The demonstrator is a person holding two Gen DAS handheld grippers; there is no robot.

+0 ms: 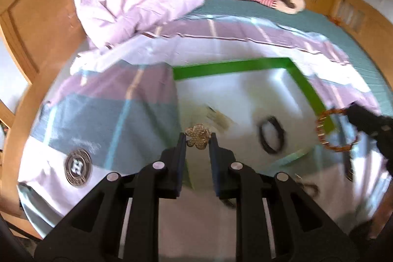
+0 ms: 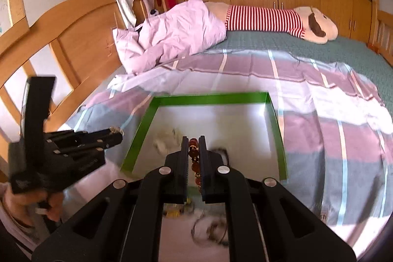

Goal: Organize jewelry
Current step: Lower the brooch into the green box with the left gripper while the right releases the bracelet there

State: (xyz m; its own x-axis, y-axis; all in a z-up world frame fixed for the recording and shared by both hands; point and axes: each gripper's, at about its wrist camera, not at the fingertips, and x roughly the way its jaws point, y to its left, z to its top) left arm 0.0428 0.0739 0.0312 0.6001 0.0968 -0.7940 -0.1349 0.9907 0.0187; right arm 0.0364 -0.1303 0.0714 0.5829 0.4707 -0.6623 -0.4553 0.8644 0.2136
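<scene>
My left gripper (image 1: 197, 139) is shut on a gold flower brooch (image 1: 198, 135) and holds it above the near left corner of the green-rimmed tray (image 1: 231, 66). My right gripper (image 2: 193, 150) is shut on an amber bead bracelet (image 2: 194, 151) and holds it over the tray's (image 2: 211, 98) near edge. In the left wrist view the bracelet (image 1: 329, 129) hangs from the right gripper (image 1: 353, 112) at the tray's right side. A black ring-shaped band (image 1: 272, 137) and a pale blurred piece (image 2: 167, 139) lie in the tray. The left gripper (image 2: 115, 133) shows at left in the right wrist view.
The tray lies on a plaid sheet (image 2: 331, 129) on a bed. More jewelry (image 2: 211, 228) lies blurred on the sheet near me. A round metal badge (image 1: 78, 168) lies at left. A crumpled lilac quilt (image 2: 172, 36) and a striped plush toy (image 2: 270, 19) lie behind; a wooden headboard (image 2: 73, 36) stands left.
</scene>
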